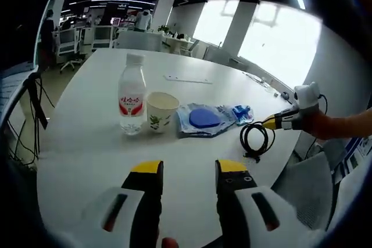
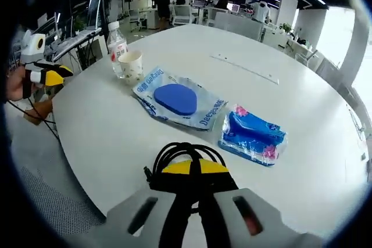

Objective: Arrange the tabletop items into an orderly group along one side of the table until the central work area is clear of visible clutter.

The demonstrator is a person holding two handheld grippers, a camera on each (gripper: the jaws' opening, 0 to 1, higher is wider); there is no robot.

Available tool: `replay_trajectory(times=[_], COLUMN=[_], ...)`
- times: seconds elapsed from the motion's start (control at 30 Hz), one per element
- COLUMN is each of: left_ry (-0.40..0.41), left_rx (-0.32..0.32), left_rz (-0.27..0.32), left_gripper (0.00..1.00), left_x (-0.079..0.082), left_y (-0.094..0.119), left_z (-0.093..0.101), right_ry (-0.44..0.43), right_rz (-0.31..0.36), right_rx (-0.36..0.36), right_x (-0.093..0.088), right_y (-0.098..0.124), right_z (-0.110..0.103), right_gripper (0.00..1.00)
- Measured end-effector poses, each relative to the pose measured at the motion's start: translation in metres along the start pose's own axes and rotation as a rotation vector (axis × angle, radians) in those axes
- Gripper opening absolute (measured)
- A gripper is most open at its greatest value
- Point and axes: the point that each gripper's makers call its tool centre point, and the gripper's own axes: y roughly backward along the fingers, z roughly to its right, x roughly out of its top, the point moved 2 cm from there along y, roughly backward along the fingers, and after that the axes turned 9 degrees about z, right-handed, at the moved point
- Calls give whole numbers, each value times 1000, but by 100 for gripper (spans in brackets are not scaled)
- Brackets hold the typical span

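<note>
On the white round table [image 1: 87, 143] a water bottle [image 1: 132, 100] with a red label stands beside a paper cup [image 1: 161, 110]. To their right lie a flat wipes pack [image 1: 203, 119] with a blue oval lid and a small blue tissue pack [image 1: 242, 112]. A coiled black cable [image 1: 256, 139] lies near the table's edge, and my right gripper [image 1: 272, 122] touches its top. In the right gripper view that gripper [image 2: 195, 168] has its jaws together on the cable [image 2: 183, 150]. My left gripper [image 1: 189, 169] is open over bare table.
A thin white strip [image 1: 187, 79] lies farther back on the table. Dark cords [image 1: 35, 105] hang off the table's left side. Office desks and chairs [image 1: 72, 45] stand behind. My left gripper [image 2: 58, 75] hovers off the table's edge near the bottle [image 2: 116, 47].
</note>
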Motion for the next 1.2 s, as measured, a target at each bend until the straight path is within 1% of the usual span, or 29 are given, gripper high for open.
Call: replay_trajectory(times=[0.37, 0.53, 0.6, 0.7, 0.8, 0.93, 1.1, 1.2], left_ry=[2, 7, 9, 9, 8, 6, 0, -2], left_rx=[2, 6, 7, 5, 3, 3, 2, 3], left_rz=[3, 5, 4, 1, 1, 0, -4, -6], left_gripper=[35, 35, 35, 35, 35, 35, 35, 35], left_x=[1, 1, 1, 0, 0, 0, 0, 0], left_y=[-3, -3, -3, -4, -5, -6, -7, -7], left_z=[0, 0, 1, 2, 4, 4, 6, 7], right_ry=[0, -10, -11, -36, -95, -137, -190, -207], right_rz=[16, 42, 49, 51, 48, 40, 23, 8], right_rx=[-13, -19, -19, -20, -18, -21, -30, -31], right_x=[12, 27, 29, 28, 22, 15, 5, 0], right_y=[3, 9, 10, 9, 7, 4, -2, -4], right_z=[11, 12, 12, 13, 13, 12, 18, 21], right_gripper=[0, 0, 0, 0, 0, 0, 0, 0])
